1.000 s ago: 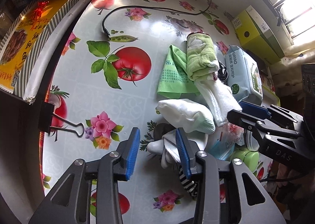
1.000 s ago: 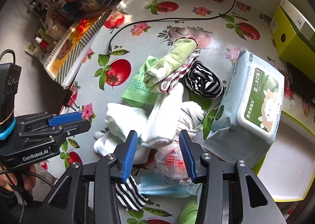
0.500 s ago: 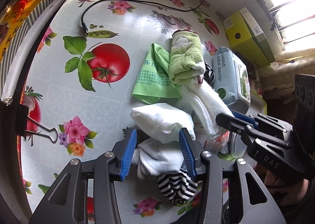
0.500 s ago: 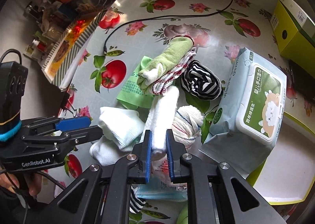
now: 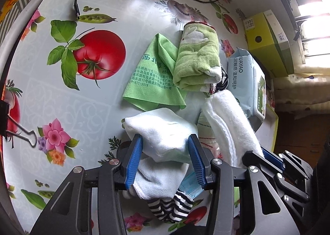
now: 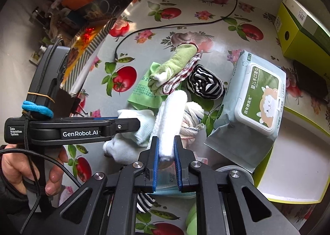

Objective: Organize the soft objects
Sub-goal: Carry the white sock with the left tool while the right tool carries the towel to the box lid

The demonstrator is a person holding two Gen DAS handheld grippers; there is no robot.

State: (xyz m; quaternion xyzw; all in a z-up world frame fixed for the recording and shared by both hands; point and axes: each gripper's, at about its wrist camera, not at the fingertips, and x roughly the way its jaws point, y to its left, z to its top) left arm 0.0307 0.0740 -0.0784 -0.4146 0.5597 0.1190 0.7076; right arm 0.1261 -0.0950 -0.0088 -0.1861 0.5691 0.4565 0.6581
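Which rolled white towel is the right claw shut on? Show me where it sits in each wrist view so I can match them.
Left wrist: rolled white towel, right of centre, running down to the right claw at the lower right edge.
Right wrist: rolled white towel, centre, its near end pinched in the right claw.
Shared landmark: green towel roll, just beyond the white towel's far end.

The right gripper point(image 6: 166, 153) is being squeezed tight on a white roll point(image 6: 172, 119). The left gripper point(image 5: 165, 152) is being pointed down, its jaws just closing around a white cloth point(image 5: 163, 131). The left gripper's handle is being held by a hand point(image 6: 31, 169).
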